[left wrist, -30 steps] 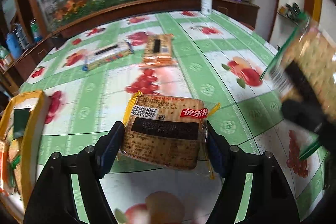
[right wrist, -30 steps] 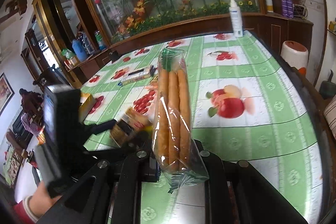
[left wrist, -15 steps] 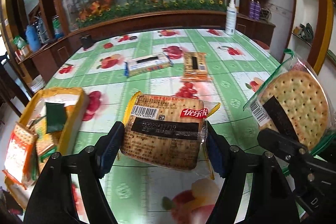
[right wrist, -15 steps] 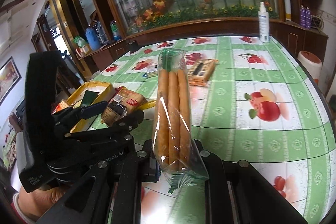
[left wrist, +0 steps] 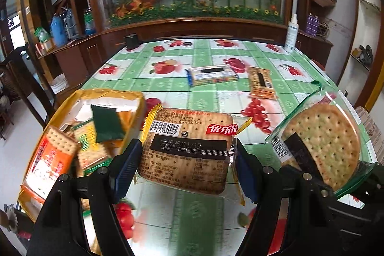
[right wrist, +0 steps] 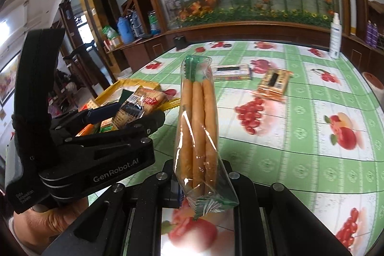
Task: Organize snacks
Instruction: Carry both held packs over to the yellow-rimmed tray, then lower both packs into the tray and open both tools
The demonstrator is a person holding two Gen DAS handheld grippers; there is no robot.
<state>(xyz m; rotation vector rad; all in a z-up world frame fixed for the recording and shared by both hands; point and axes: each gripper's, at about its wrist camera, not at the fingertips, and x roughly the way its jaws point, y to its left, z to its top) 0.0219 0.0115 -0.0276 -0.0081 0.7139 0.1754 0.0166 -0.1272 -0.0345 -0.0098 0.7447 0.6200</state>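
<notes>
My left gripper (left wrist: 184,160) is shut on a brown cracker packet (left wrist: 189,150) with a barcode and a red label, pinched between its blue pads (left wrist: 124,167). The packet hangs above the table just right of the yellow basket (left wrist: 79,94), which holds several snack packets. My right gripper (right wrist: 201,186) is shut on a clear green-edged packet of round crackers (right wrist: 196,126), held upright and edge-on. The left wrist view shows that same round-cracker packet (left wrist: 324,143) at its right. In the right wrist view the left gripper (right wrist: 134,116) and its brown packet (right wrist: 139,104) are over the basket's (right wrist: 124,84) near side.
A blue-edged packet (left wrist: 212,73) and an orange cracker packet (left wrist: 260,80) lie mid-table on the green fruit-print cloth. A white spray bottle (left wrist: 291,32) and a small black object (left wrist: 132,41) stand at the far edge. A person's hand (right wrist: 48,222) holds the left gripper.
Both grippers have swung left with their packets still gripped. The yellow basket has come much further into both views, and the left gripper now sits by it.
</notes>
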